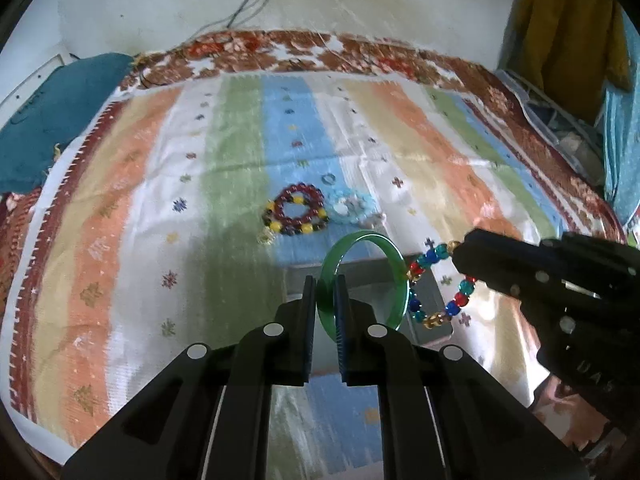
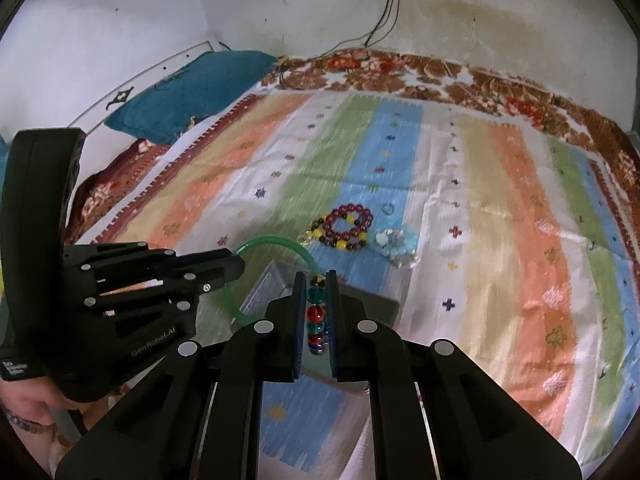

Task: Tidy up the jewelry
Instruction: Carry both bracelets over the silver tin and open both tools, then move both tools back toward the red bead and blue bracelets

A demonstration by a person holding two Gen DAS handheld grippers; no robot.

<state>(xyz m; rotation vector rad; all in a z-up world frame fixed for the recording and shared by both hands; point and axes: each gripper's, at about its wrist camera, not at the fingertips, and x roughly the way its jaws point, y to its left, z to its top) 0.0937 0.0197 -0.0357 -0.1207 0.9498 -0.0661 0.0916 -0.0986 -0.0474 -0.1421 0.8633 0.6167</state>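
My left gripper (image 1: 325, 284) is shut on a green bangle (image 1: 394, 256), held upright above a shiny metal box (image 1: 436, 300). It also shows in the right wrist view (image 2: 234, 264), with the bangle (image 2: 272, 240) there too. My right gripper (image 2: 316, 280) is shut on a bracelet of red, blue and teal beads (image 2: 315, 316), held over the box (image 2: 372, 304). That gripper enters the left wrist view from the right (image 1: 460, 254), with the bracelet (image 1: 456, 304) hanging from it. A dark red and yellow bead bracelet (image 1: 298, 210) and a pale blue bracelet (image 1: 352, 206) lie on the striped cloth beyond.
The striped cloth (image 1: 120, 240) covers a bed with a brown floral border (image 1: 320, 52). A teal pillow (image 2: 188, 88) lies at the back left by the wall. Cables (image 2: 384, 12) hang down the wall. Yellow clothing (image 1: 568, 32) hangs at the right.
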